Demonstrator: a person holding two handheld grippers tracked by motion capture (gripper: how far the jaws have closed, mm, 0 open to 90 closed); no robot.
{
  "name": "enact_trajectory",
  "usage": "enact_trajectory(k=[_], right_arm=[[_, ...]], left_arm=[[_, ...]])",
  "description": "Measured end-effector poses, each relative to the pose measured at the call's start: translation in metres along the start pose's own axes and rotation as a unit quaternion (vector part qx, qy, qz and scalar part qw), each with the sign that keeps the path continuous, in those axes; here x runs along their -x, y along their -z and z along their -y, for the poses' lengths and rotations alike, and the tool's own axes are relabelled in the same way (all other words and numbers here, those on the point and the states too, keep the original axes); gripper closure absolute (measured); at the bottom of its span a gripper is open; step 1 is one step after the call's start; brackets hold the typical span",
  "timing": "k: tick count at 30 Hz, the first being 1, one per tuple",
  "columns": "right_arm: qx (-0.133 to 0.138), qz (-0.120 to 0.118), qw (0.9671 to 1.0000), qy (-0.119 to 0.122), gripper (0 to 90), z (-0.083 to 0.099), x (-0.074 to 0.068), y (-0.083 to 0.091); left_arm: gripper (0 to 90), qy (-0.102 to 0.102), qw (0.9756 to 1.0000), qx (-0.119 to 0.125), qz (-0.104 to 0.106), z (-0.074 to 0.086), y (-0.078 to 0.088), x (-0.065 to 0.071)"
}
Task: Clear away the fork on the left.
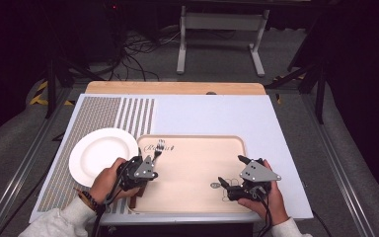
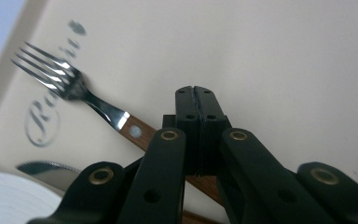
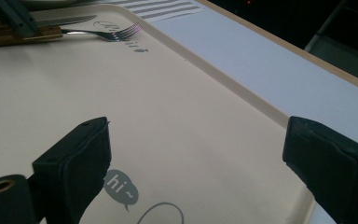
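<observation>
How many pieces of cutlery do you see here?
2. A fork held by the left gripper over the tray; a knife beside the plate. Others may be hidden.

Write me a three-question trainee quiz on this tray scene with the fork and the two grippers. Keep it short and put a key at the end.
1. True or false: the left gripper has its fingers closed together over the wooden handle of the fork.
2. Which thing lies left of the tray in the high view? A) a white plate B) a glass C) a folded napkin
3. Fill in: the right gripper hovers over the tray with its fingers ____.

Key
1. True: the fingers meet, and the fork's handle runs under them.
2. A
3. Open, with nothing between them.
</observation>
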State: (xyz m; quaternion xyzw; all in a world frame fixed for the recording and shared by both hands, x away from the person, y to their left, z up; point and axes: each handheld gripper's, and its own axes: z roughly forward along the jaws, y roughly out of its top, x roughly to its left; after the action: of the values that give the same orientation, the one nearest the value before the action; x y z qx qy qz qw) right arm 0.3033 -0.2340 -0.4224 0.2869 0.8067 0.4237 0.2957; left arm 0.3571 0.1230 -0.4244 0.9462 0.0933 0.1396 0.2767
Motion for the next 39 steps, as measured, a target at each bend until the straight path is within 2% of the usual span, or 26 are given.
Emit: enact_trajectory(k=[6,13,14,17,21,25,35,39], right_arm=[[-0.003,0.0,1.0,-0.002,8.6,0.001,0.0,0.0],[-0.007,0.001,1.0,-0.002,8.6,0.002,0.0,-0.001],[-0.008,0.001,1.0,-0.003,8.6,0.002,-0.001,-0.001],[-0.008,0.0,1.0,-0.003,8.6,0.003,-0.001,0.0],[-0.01,-0.001,0.9999,-0.003,8.6,0.003,-0.001,-0.001],[-0.01,-0.001,0.9999,-0.004,8.6,0.004,0.0,0.0],[-0.015,-0.002,0.9999,0.0,8.6,0.003,-0.001,-0.001],[-0.015,-0.003,0.9999,0.001,8.6,0.003,-0.002,-0.002]], left_arm=[[90.0,-0.004,1.0,0.009,-0.002,-0.013,-0.004,-0.017],[90.0,-0.005,0.9999,-0.012,0.007,-0.02,-0.019,-0.029],[90.0,-0.013,0.9994,-0.031,-0.009,-0.021,-0.023,-0.03],[90.0,-0.019,0.998,-0.056,-0.02,-0.022,-0.03,-0.031],[90.0,-0.02,0.9968,-0.076,-0.014,-0.02,-0.036,-0.033],[90.0,-0.017,0.9959,-0.085,-0.024,-0.018,-0.036,-0.033],[90.0,-0.01,0.9949,-0.098,-0.02,-0.005,-0.026,-0.034],[90.0,-0.005,0.9953,-0.095,-0.017,0.0,-0.023,-0.035]])
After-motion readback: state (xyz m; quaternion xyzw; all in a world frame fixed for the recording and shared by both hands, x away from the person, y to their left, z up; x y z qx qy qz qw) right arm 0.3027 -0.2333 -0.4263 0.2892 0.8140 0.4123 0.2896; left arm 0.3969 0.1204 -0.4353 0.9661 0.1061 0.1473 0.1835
